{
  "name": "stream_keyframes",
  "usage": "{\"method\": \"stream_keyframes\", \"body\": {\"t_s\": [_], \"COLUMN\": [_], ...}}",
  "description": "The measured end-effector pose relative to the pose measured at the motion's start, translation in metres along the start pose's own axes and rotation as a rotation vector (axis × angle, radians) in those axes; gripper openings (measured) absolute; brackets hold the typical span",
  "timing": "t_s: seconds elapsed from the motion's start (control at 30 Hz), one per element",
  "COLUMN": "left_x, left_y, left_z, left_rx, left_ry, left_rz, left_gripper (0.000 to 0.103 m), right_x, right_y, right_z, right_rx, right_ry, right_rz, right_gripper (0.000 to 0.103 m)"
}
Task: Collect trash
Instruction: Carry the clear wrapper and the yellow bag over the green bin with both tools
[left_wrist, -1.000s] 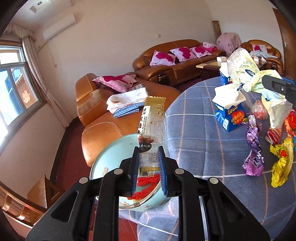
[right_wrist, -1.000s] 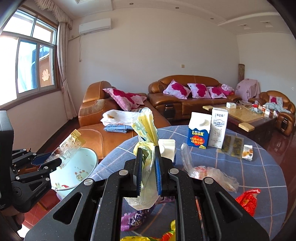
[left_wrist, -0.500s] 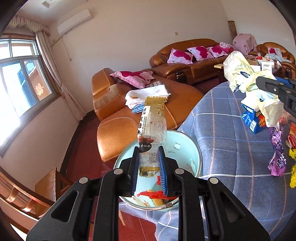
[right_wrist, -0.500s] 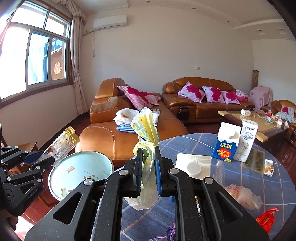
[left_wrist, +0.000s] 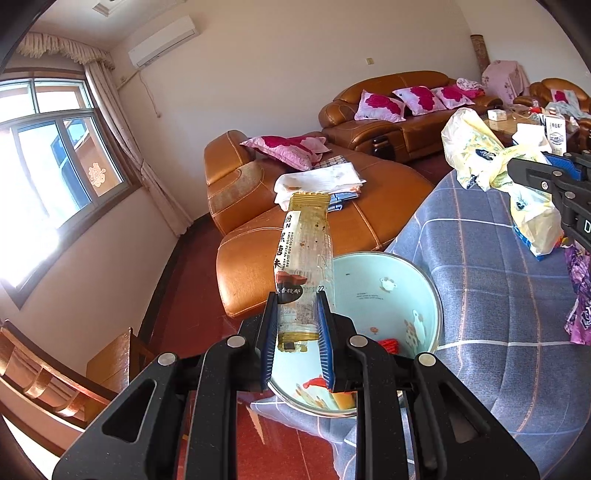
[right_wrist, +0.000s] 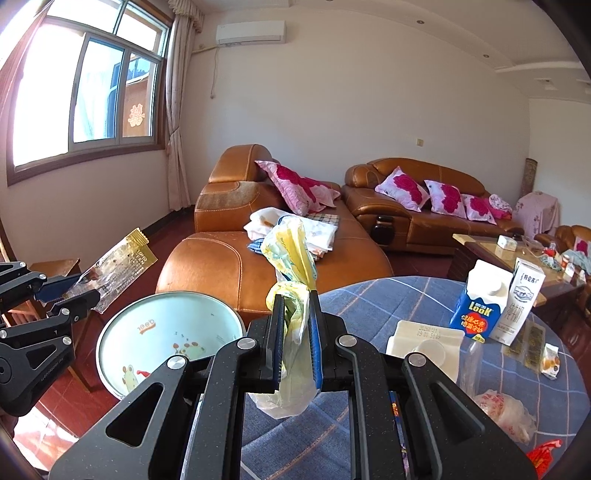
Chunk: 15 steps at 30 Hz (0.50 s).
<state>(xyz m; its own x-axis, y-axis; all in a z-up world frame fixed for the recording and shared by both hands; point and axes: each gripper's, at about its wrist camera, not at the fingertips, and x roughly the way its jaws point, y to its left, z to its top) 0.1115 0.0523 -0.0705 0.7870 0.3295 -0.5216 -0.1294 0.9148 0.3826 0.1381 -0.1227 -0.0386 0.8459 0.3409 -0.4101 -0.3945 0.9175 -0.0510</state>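
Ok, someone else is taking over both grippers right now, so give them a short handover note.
Left gripper: shut on a clear snack wrapper, held over the light blue basin at the table edge.
Right gripper: shut on a yellow plastic bag, held above the table near the basin.
Done: a few scraps, one red, already lie in the basin.
Left: release both pieces into the basin, then collect the purple wrapper, the red wrapper, the crumpled bag and the small packets. The cartons may need clearing too; I cannot tell if they are empty.
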Motion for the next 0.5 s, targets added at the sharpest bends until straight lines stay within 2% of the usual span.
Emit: {"method": "stream_keyframes", "body": {"t_s": [0.5], "left_x": [0.006], "left_y": [0.008], "left_z": [-0.005], "left_rx": [0.013], "left_ry": [0.014], "left_rz": [0.059], "left_gripper": [0.020], "right_x": [0.019], "right_y": [0.022], "right_z": [-0.001], "right_rx": [-0.073], "right_ry": [0.020], "right_rz": [0.053], "right_gripper": [0.013]}}
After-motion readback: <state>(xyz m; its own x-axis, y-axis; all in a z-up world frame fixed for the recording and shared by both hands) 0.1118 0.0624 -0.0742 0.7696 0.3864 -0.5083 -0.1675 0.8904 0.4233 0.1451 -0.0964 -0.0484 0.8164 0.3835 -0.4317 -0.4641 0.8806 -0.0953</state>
